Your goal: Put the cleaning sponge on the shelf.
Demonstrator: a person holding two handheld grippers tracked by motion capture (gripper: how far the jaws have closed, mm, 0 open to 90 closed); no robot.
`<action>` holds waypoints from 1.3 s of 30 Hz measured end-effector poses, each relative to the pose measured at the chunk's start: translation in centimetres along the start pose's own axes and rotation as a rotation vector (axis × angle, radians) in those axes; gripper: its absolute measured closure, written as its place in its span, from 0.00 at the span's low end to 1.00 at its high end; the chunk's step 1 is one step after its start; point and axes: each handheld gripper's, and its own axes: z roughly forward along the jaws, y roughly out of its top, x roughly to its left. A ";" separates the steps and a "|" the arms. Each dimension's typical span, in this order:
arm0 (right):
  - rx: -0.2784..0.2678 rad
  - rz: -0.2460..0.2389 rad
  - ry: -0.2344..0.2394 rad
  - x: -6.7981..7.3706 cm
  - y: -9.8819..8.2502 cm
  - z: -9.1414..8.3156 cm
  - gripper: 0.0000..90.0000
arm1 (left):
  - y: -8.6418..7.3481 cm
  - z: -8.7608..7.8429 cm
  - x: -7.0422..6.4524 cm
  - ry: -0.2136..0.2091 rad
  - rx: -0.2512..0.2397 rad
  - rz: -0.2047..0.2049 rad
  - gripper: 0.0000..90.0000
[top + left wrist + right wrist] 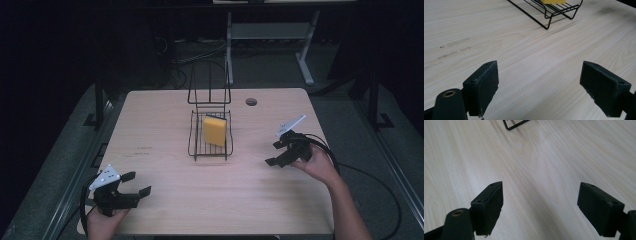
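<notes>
Each hand carries a black tool: the left tool (135, 184) and the right tool (274, 153) both wear a pale grey three-cornered plate on top and trail a black cable. Their blocky jaws show small screw holes; a brass-ringed hole sits at seven o'clock. Forearms are bare.

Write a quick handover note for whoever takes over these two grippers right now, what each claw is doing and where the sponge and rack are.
Left claw: open, empty, low over the table's near left corner.
Right claw: open, empty, right of the wire rack.
Yellow sponge: leaning tilted inside the rack at mid-table.
Done: sponge sits in the rack; nothing is held.
Left: if the sponge needs moving, the right claw looks closer.
</notes>
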 end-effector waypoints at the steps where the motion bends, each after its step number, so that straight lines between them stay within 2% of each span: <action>1: 0.001 0.002 0.001 0.0 -0.1 0.0 0.22 | 0.0 0.0 0.0 0.000 0.000 0.000 0.16; 21: 0.015 0.024 -0.003 0.4 -2.3 0.3 0.21 | 0.0 0.0 0.0 0.001 0.001 0.002 0.16; 39: 0.006 0.047 -0.025 1.2 -4.4 -0.4 0.21 | 0.1 0.1 -0.1 -0.002 0.005 0.007 0.16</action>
